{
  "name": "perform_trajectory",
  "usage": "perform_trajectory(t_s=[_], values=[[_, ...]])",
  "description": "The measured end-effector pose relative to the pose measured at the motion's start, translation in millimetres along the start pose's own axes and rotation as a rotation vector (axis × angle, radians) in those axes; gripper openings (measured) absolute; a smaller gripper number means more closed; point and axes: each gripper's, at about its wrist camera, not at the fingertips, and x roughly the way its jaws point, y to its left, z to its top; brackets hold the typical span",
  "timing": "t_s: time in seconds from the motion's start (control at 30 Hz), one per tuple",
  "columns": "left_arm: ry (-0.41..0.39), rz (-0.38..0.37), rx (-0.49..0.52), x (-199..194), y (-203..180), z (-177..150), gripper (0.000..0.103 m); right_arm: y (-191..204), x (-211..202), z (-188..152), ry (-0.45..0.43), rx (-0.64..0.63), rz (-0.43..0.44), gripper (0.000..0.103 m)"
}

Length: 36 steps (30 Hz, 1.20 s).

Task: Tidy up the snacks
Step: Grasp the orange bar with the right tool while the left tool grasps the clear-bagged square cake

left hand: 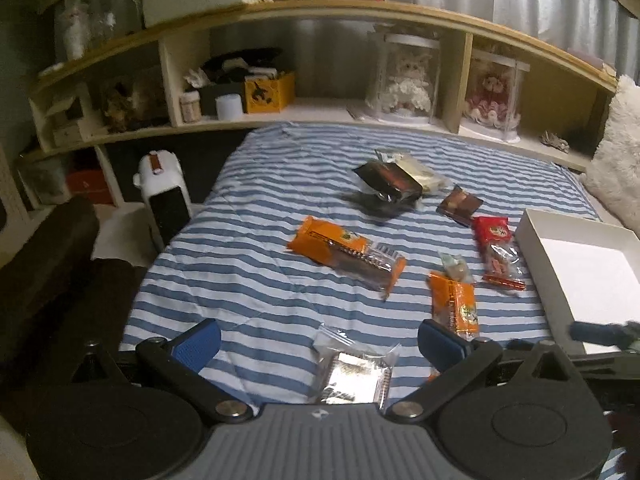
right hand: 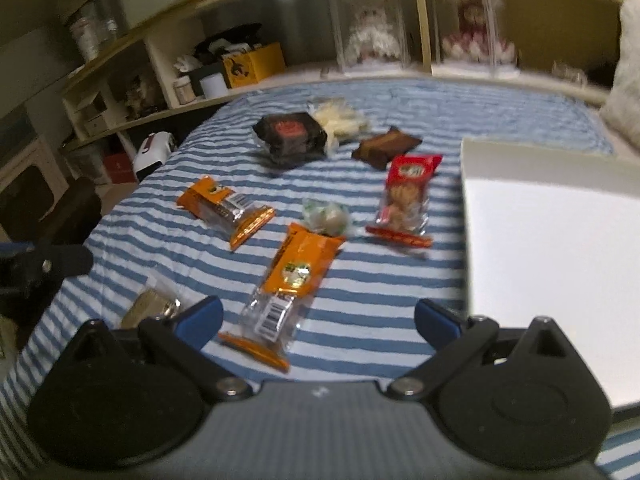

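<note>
Nearest the left gripper [left hand: 318,340], whose jaws stand wide apart and hold nothing, a clear packet [left hand: 354,372] lies on the striped bed cover [left hand: 248,280] right between the blue pads. The right gripper [right hand: 318,320] is likewise spread and empty, hovering over the near end of an orange snack bar [right hand: 288,280], with the white box [right hand: 552,248] just to its right. That box looks bare inside, so the sorting seems to be at its start: both grippers are lining up a first pick. A little farther sit a small round sweet [right hand: 326,216], a red cookie pack [right hand: 406,200] and a second orange bar [right hand: 226,210]; beyond them a brown wrapper [right hand: 386,146], a black pouch [right hand: 290,134] and a pale bag [right hand: 338,120]. At the back runs the shelf [left hand: 320,12]. The next move likely calls for lowering a gripper, closing across a wrapper's narrow width, then carrying it to the box
</note>
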Motion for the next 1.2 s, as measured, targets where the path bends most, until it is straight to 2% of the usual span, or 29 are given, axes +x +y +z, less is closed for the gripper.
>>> perform_trajectory(t_s=[0.1, 0.27, 0.4, 0.5, 0.57, 0.67, 0.8, 0.9, 1.03, 1.13, 1.2], values=[[0.045, -0.023, 0.004, 17, 2, 4, 0.103, 3, 22, 4, 0.029, 0.043, 0.007, 0.102], [0.098, -0.027, 0.009, 45, 6, 6, 0.103, 17, 48, 4, 0.050, 0.006, 0.022, 0.102], [0.147, -0.119, -0.024, 64, 9, 5, 0.103, 25, 65, 3, 0.071, -0.012, 0.045, 0.101], [0.177, -0.182, -0.045, 71, 11, 2, 0.103, 30, 76, 0, 0.114, -0.057, 0.057, 0.081], [0.184, -0.197, -0.042, 71, 11, 0, 0.103, 31, 75, -1, 0.124, -0.110, 0.049, 0.068], [0.180, -0.205, -0.010, 69, 8, -1, 0.103, 25, 66, 2, 0.174, -0.160, 0.071, 0.056], [0.208, -0.204, 0.062, 72, -1, -2, 0.103, 12, 46, -2, 0.228, -0.266, 0.060, 0.053], [0.241, -0.201, 0.121, 77, -6, -5, 0.103, 0, 33, -3, 0.266, -0.282, 0.063, 0.053], [0.307, -0.178, 0.210, 86, -15, -11, 0.103, -5, 26, -2, 0.218, -0.235, 0.080, 0.063], [0.321, -0.134, 0.257, 90, -19, -16, 0.102, 1, 36, 1, 0.205, -0.217, 0.096, 0.063], [0.323, -0.129, 0.258, 91, -19, -17, 0.096, 6, 45, 3, 0.201, -0.214, 0.090, 0.063]])
